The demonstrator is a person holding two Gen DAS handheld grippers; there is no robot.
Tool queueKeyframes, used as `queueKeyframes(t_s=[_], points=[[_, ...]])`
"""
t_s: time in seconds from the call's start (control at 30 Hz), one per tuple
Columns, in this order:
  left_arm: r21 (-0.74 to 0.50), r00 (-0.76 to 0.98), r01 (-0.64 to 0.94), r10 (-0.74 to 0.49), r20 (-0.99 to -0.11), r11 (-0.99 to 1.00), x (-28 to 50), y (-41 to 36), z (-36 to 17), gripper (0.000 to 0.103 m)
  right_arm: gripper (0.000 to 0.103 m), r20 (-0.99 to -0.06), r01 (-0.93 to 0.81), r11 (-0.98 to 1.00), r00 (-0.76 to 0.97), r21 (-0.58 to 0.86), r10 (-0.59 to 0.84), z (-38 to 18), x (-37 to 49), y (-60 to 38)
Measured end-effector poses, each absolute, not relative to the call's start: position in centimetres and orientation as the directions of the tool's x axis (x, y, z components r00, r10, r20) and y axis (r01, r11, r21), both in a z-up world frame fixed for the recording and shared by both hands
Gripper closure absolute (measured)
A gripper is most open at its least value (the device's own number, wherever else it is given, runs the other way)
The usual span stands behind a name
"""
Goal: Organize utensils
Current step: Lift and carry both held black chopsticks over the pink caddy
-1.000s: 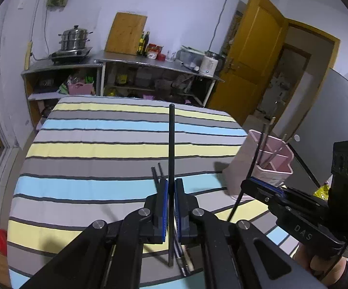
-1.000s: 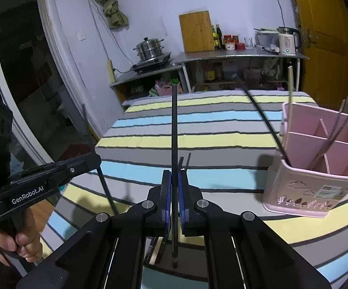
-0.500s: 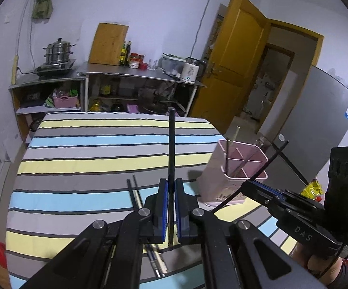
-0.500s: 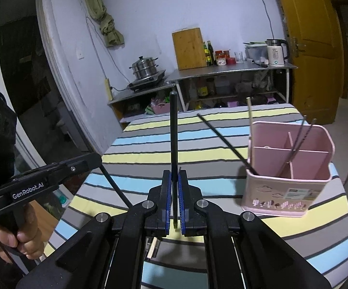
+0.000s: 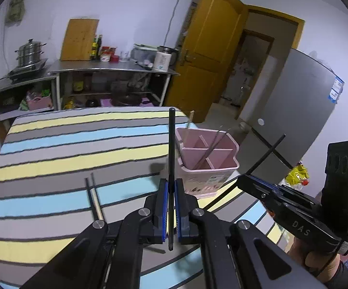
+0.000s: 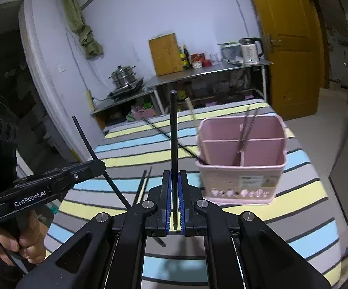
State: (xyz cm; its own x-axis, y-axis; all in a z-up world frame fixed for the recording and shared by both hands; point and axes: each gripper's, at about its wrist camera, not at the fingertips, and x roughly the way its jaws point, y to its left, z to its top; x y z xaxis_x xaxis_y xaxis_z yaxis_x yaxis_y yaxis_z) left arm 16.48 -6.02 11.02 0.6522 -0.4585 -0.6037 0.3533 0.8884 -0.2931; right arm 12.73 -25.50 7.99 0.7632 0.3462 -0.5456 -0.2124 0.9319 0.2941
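Observation:
My left gripper [image 5: 171,187] is shut on a black chopstick [image 5: 172,144] that stands upright between its pads. My right gripper [image 6: 174,180] is shut on another black chopstick [image 6: 173,130], also upright. A pink divided utensil holder [image 5: 207,163] stands on the striped table just right of the left gripper; in the right wrist view the holder [image 6: 242,166] is ahead and to the right. It holds several chopsticks. A loose pair of chopsticks [image 5: 94,197] lies on the table to the left. The right gripper also shows in the left wrist view [image 5: 242,180], the left in the right wrist view [image 6: 101,166].
The table has a striped cloth [image 5: 65,149]. Behind it stand metal shelves [image 5: 111,77] with a steamer pot [image 5: 30,53], bottles and a kettle. A yellow door [image 5: 210,55] and a grey fridge [image 5: 294,110] are at the right.
Both grippers have lifted and drawn back with their chopsticks. The view has swung right, so the pink holder now sits nearer the middle and is seen more from above.

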Motion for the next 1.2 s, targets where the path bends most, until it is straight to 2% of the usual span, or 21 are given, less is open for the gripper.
queueKeyframes(t_s=[0.4,0.63,0.9,1.2], points=[[-0.264,0.697,0.438,-0.51,-0.505,0.859,19.7,-10.2,17.3,0.098,0.098,-0.444,-0.157,0.948,0.854,0.276,0.271,13.2,14.0,-29.8],[-0.26,0.717,0.438,-0.509,-0.476,0.861,22.5,-11.3,18.9,0.098,0.098,-0.4,-0.142,0.957,0.885,0.254,0.237,15.1,15.3,-30.9],[-0.253,0.719,0.428,-0.497,-0.486,0.868,26.4,-12.8,17.5,0.098,0.098,-0.416,-0.127,0.961,0.882,0.244,0.223,13.9,17.4,-30.8],[-0.236,0.699,0.427,-0.484,-0.526,0.873,28.4,-14.2,13.1,0.098,0.098,-0.469,-0.1,0.966,0.86,0.239,0.204,10.7,19.3,-30.9]])
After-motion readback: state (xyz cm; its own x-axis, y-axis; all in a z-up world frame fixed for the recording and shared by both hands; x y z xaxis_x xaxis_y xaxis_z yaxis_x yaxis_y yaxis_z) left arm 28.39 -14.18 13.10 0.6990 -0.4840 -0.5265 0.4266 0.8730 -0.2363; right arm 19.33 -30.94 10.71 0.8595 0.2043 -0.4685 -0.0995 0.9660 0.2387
